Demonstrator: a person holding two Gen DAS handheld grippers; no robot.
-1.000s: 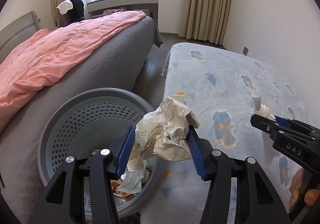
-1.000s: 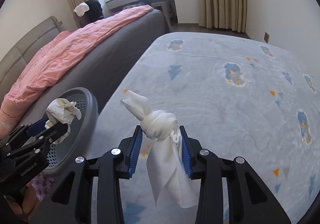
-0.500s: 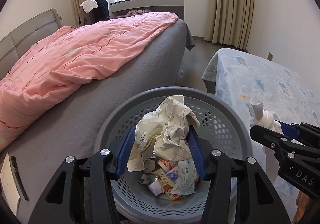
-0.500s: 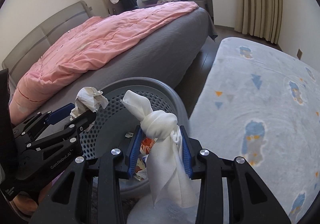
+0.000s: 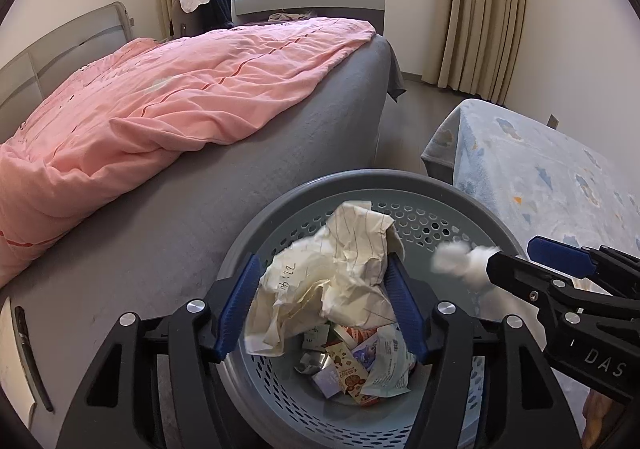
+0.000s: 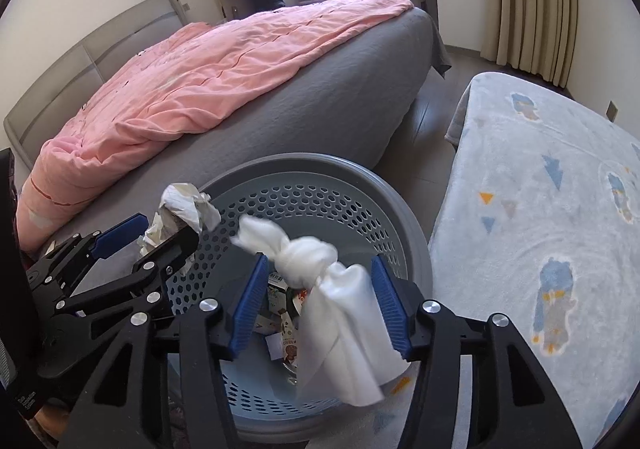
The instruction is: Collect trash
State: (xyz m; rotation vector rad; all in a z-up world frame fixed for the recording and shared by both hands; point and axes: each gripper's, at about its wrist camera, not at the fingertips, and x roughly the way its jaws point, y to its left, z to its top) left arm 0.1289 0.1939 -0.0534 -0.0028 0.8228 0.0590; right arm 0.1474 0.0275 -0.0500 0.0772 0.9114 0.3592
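Broadly, we see a bedroom from both wrist cameras. A large bed (image 5: 304,153) in a grey cover takes up the left and middle of the views, with a rumpled pink duvet (image 5: 168,105) spread over it up to the headboard. To the right lies a pale blue blanket (image 6: 552,217) printed with small figures and triangles, apart from the bed by a strip of floor. Beige curtains (image 5: 480,9) hang beside the window at the far wall.

Nearer to us, a round grey perforated basket (image 5: 436,217) stands just beside the bed's edge, between the bed and the blanket, and both grippers hang over its mouth. Assorted wrappers and packets (image 5: 352,365) lie on its bottom.

Our left gripper (image 5: 324,309) has just been widening its jaws; a crumpled ball of lined paper (image 5: 340,273) sits between the blue pads, loose on the left side, and we cannot tell whether the right pad still touches it. Our right gripper (image 6: 320,305) has also just been spreading its jaws; the knotted white cloth (image 6: 340,309) hangs between them, blurred, clear of the left pad, above the basket's opening. In the left view only the cloth's tip shows beyond the right gripper.
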